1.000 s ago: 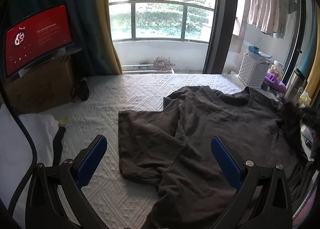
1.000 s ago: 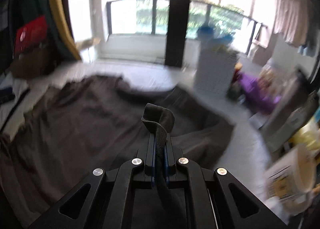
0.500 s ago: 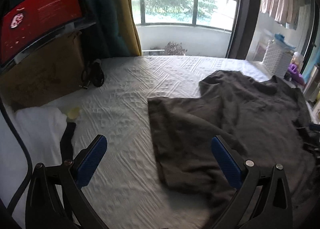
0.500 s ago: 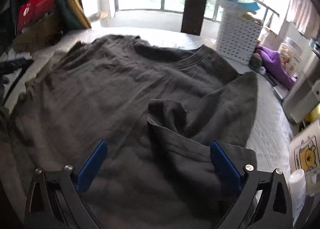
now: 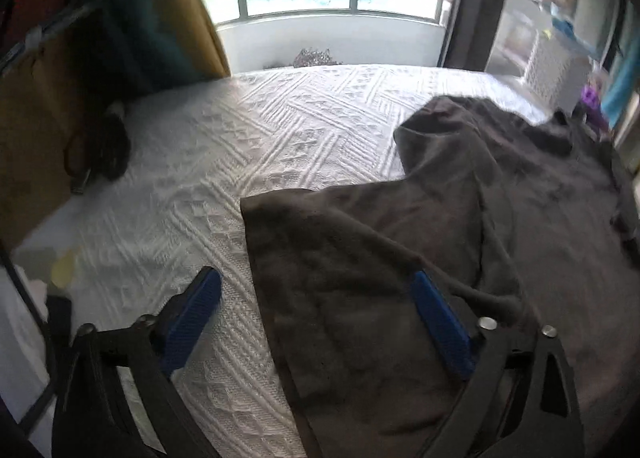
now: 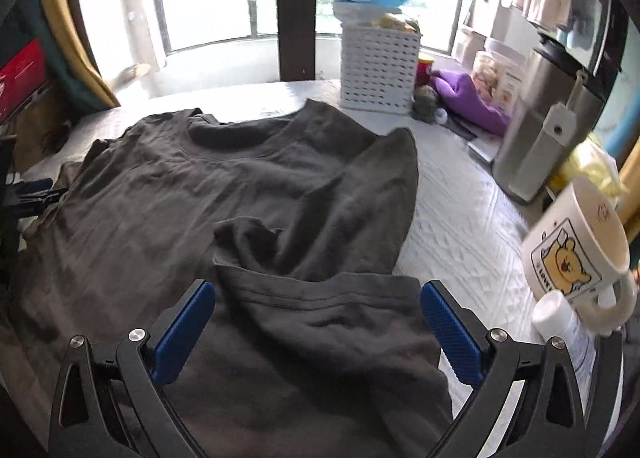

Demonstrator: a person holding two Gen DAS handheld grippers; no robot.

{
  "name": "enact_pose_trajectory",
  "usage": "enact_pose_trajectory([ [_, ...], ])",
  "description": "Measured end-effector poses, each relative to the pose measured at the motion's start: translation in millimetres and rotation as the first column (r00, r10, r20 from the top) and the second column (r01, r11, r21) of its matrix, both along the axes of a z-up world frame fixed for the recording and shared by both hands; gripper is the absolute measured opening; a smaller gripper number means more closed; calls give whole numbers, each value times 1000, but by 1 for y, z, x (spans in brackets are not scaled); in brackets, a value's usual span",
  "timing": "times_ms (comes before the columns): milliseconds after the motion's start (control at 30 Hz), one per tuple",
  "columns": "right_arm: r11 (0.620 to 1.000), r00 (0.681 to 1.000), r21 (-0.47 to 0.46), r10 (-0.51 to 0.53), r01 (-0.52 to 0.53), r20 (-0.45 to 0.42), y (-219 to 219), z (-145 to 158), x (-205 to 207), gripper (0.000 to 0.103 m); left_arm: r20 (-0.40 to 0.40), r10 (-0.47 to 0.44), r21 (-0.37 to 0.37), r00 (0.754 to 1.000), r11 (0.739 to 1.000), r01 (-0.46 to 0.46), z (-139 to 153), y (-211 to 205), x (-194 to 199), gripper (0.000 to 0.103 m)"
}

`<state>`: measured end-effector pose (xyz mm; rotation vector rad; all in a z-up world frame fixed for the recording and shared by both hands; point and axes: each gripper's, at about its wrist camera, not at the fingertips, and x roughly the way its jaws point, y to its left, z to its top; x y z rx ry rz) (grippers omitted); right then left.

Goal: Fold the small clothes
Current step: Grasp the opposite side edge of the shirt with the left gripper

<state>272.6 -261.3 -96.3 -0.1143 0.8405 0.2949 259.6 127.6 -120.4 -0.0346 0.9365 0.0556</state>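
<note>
A: Dark T-shirt (image 6: 240,186) lies flat on the white bedspread (image 5: 224,162), right sleeve folded in. Left gripper (image 5: 316,318) has just been narrowing, nothing pinched; right gripper (image 6: 318,322) gapes wide, empty.

B: Pinch your left sleeve's (image 5: 340,258) edge low, both layers, then fold in.

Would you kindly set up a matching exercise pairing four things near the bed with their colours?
Things:
1. T-shirt
2. Slotted basket
3. Mug with a bear picture
4. Pads of the right gripper

Colours:
A. blue
B. cream
C. dark grey
D. white

Pairs: 1-C, 2-D, 3-B, 4-A
</note>
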Motion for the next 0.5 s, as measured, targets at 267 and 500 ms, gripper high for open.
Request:
enact_pose_trajectory([
  [267,1000,1000,11,19,-19,-8,0,-4,-4,103,74,47,-77,996,996,-41,23,8,-23,4],
  [500,999,1000,43,23,-24,10,-12,-2,-9,103,203,60,-49,977,997,-51,78,-5,-53,4],
])
